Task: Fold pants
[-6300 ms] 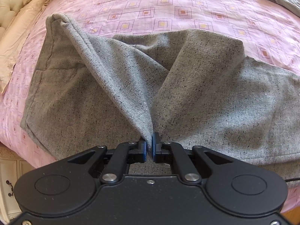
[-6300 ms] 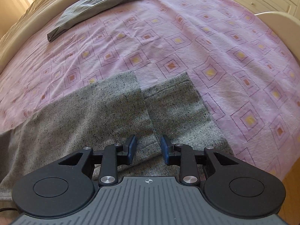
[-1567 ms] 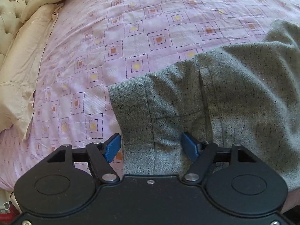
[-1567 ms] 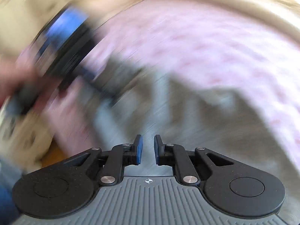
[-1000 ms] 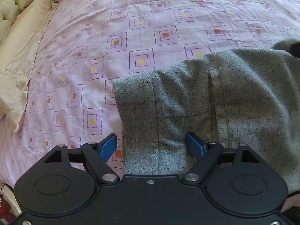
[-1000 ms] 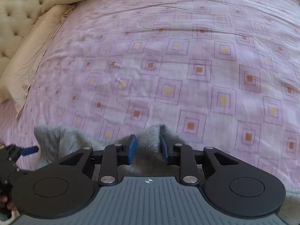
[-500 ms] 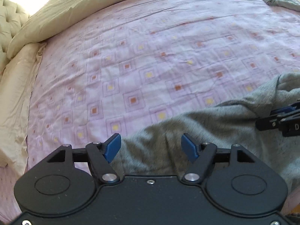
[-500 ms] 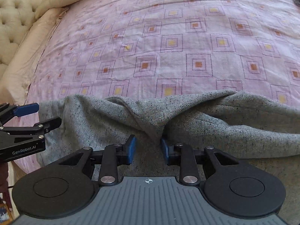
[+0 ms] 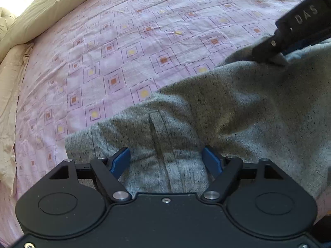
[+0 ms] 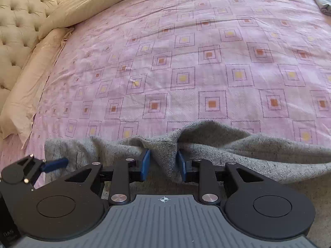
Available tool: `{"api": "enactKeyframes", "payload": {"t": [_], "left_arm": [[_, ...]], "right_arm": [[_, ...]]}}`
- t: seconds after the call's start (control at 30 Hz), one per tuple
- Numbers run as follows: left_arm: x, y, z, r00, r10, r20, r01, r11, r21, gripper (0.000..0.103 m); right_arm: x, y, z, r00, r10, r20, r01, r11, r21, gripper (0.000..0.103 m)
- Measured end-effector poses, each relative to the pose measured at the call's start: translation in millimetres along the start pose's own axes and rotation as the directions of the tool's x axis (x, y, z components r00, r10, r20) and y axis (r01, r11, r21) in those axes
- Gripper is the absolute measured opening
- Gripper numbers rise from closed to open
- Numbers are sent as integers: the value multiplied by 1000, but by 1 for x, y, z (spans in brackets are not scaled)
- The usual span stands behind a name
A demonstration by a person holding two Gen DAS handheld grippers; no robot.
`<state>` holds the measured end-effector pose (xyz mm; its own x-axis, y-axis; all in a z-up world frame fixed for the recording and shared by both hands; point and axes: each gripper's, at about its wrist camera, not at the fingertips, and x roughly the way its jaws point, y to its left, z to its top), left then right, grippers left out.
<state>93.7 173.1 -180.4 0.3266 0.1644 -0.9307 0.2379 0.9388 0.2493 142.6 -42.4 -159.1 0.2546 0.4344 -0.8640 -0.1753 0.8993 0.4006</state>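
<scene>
Left wrist view first: the grey pants point(image 9: 238, 111) sit on the pink bedspread point(image 9: 124, 51) near the bed's front edge, bunched rather than flat. The left tool point(image 9: 166, 161) is spread wide with the waistband end lying loose between its blue pads, so it's released, holding nothing. Half a second back it was in much the same pose, but the cloth in front of it has now risen into a hump.

That hump comes from the right tool point(image 10: 163, 165). In the right wrist view it's clenched on a pinch of the pants' far edge, and the fabric peaks up from the pads like a little tent. A moment ago that edge lay lower and flatter; now it's lifted off the bedspread, and the right tool has also come in close on the far side of the pants, big in the left view's upper right corner.

My read: another fold is starting, with the right side carrying the edge over. The left tool probably needs to grab its end too, or the fold goes crooked.

Past the pants, a beige pillow point(image 10: 31, 86) and tufted headboard point(image 10: 18, 20) sit off to the left.
</scene>
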Motion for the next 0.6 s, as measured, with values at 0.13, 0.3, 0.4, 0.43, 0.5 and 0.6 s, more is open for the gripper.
{"api": "enactKeyframes", "payload": {"t": [0.13,0.3,0.4,0.43,0.5,0.6], "left_arm": [[-2,-1,-3,1000,12,3,-12,1000,-12,78],[-2,1,-6,1000,5,-5,-5,999,-46,78],[-5,1,-16,1000,0,-2,0,998,-65,78],[-6,-1,-19,1000,1,-5,-1,998,-61,78],[-7,-4,-27,999,-15,-34,13,999,-42,78],[-12,-10,-40,1000,-4,-27,4,1000,-7,79]], "right_arm": [[5,-3,13,1000,26,-14,-26,999,19,29],[14,-3,25,998,18,-56,-16,1000,24,2],[7,-17,50,999,30,29,-33,993,117,2],[14,-21,54,1000,25,14,-27,989,143,2],[29,-16,54,1000,-30,-7,31,995,97,2],[39,-12,52,998,-60,-3,60,991,116,3]]}}
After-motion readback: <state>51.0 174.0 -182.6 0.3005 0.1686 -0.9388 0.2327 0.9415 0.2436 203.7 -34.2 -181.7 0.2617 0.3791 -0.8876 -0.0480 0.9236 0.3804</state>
